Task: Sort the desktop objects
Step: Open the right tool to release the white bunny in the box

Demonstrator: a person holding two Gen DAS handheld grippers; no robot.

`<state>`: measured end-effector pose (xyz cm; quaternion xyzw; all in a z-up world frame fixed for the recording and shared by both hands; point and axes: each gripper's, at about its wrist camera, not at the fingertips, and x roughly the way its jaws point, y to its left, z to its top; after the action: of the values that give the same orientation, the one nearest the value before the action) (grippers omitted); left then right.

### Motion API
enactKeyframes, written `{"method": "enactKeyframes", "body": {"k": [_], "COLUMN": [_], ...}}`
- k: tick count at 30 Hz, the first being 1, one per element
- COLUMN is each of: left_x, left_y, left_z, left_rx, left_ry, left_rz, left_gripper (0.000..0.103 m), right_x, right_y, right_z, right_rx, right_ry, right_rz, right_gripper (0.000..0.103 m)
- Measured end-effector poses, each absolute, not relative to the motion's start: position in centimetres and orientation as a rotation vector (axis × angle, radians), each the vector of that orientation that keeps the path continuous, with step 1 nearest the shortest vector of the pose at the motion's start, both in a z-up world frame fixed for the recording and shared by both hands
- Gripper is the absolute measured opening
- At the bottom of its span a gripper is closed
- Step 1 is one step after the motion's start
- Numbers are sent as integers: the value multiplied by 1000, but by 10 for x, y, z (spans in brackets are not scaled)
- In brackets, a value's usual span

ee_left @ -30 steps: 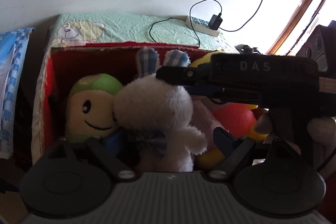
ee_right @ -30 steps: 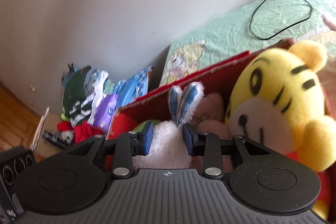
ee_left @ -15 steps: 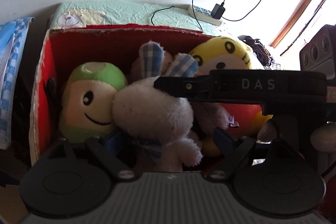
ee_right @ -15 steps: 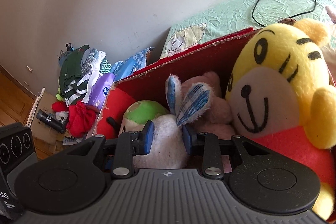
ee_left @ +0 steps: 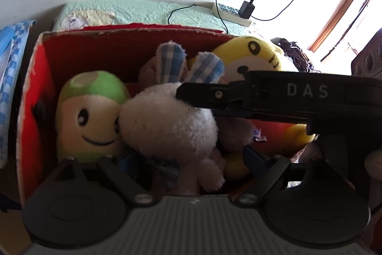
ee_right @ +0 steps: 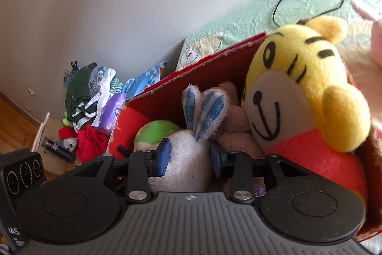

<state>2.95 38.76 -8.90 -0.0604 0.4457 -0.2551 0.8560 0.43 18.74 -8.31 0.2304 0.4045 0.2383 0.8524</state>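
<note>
Jaws of the right gripper (ee_right: 189,158) clamp the white plush rabbit's (ee_right: 183,164) head inside the red cardboard box (ee_left: 35,78), left gripper (ee_left: 191,160) spread wide around its body, green-capped plush (ee_left: 90,116) and yellow tiger plush (ee_right: 298,87) beyond.

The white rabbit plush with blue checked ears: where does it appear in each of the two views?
Left wrist view: the white rabbit plush is at the centre, in the red box, right of the green-capped plush.
Right wrist view: it is low at the centre, between the right gripper fingers.
Shared landmark: the yellow tiger plush.
</note>
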Motion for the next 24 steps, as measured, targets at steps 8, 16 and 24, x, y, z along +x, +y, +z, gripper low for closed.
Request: {"method": "enactKeyframes", "body": {"k": [8,16,24], "left_x": [31,25,22], "left_y": [387,390,394], "left_z": [-85,-82,-84], "left_rx": [-117,-102,-120], "left_ry": [971,989,993], "left_rz": [-482,-420,-382], "left_gripper": [88,88,88], "right_x": [0,-5,-11], "right_y": [185,187,190], "right_z": [-79,-79,-79], "right_rx": [480,449,422], "right_ry": [830,808,779], "right_rz": [495,484,473], "right_gripper": [39,40,40]}}
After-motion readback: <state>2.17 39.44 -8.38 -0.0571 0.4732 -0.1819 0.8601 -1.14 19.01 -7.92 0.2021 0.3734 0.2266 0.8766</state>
